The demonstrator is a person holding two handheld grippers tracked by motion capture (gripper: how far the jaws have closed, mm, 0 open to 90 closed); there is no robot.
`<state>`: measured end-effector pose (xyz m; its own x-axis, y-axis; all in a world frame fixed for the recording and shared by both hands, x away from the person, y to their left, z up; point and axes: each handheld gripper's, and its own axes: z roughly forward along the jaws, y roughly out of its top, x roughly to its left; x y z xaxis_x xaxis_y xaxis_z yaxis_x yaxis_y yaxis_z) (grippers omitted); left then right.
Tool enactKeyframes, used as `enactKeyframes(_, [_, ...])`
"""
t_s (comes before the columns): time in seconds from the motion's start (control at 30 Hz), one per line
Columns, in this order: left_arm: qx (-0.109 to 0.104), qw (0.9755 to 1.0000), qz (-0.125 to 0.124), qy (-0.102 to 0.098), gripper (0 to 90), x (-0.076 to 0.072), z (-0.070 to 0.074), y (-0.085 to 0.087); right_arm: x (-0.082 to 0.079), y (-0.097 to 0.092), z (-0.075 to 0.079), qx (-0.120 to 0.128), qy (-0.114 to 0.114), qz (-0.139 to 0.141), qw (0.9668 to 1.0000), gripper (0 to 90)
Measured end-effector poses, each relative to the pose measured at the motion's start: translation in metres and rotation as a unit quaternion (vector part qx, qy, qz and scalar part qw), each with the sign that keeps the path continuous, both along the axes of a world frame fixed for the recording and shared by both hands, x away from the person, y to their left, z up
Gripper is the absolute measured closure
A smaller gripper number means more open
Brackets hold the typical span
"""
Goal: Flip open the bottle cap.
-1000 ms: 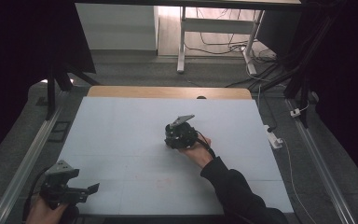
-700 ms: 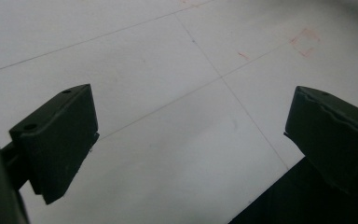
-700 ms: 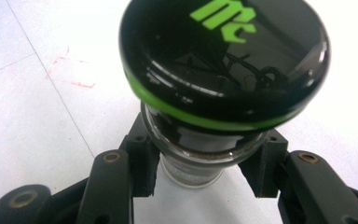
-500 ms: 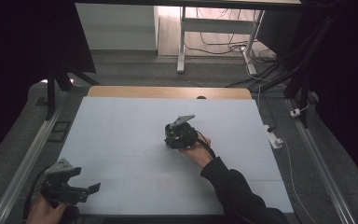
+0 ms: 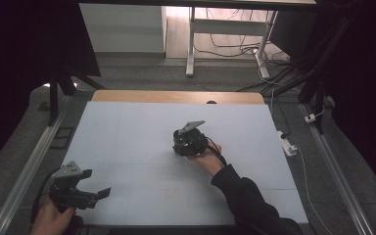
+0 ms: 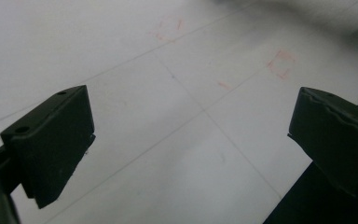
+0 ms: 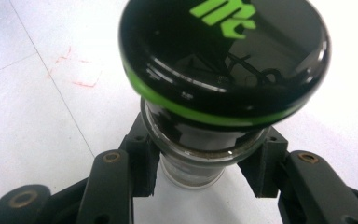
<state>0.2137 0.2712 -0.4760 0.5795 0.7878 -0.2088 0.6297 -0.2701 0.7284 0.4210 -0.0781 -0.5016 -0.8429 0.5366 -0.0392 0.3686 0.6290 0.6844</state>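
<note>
A glass jar (image 7: 200,140) with a black lid (image 7: 223,56), green ring and green logo stands upright on the white table mat (image 5: 127,132). My right gripper (image 7: 200,168) is shut on the jar's glass body just below the lid, one pad on each side. In the high view the right gripper (image 5: 188,142) sits at the middle of the mat, covering the jar. My left gripper (image 5: 97,183) is at the mat's near left corner, open, with nothing between its jaws. In the left gripper view the left gripper (image 6: 186,135) looks onto bare mat.
Faint red pen marks (image 6: 279,63) and thin grid lines cross the mat. A wooden strip (image 5: 176,96) borders the far edge. Metal rails (image 5: 29,161) run along both sides. A white plug block (image 5: 288,146) and cable lie off the right edge.
My left gripper has edged slightly to the right over the mat's corner. The right gripper and the jar have stayed where they were.
</note>
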Motion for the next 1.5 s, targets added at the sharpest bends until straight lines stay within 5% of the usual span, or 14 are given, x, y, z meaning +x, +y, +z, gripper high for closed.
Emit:
enactKeyframes(0.3, [0.01, 0.9998, -0.006, -0.019, 0.0, 0.017, 0.004, -0.015, 0.0, 0.0, 0.0, 0.0, 0.0, 0.001, 1.0, 52.2])
enactKeyframes(0.53, [-0.009, 0.9994, -0.027, -0.019, 0.0, 0.031, 0.007, -0.026, 0.001, 0.0, 0.0, 0.0, 0.0, 0.003, 1.0, 52.1])
enactKeyframes(1.0, [0.025, 0.9983, -0.044, -0.029, 0.0, 0.068, 0.009, -0.049, 0.001, 0.0, 0.0, -0.001, 0.0, 0.005, 1.0, 52.1])
enactKeyframes(1.5, [0.048, 0.9945, -0.086, -0.036, 0.0, 0.113, 0.004, -0.075, 0.001, 0.0, 0.0, -0.002, -0.002, 0.008, 1.0, 52.1])
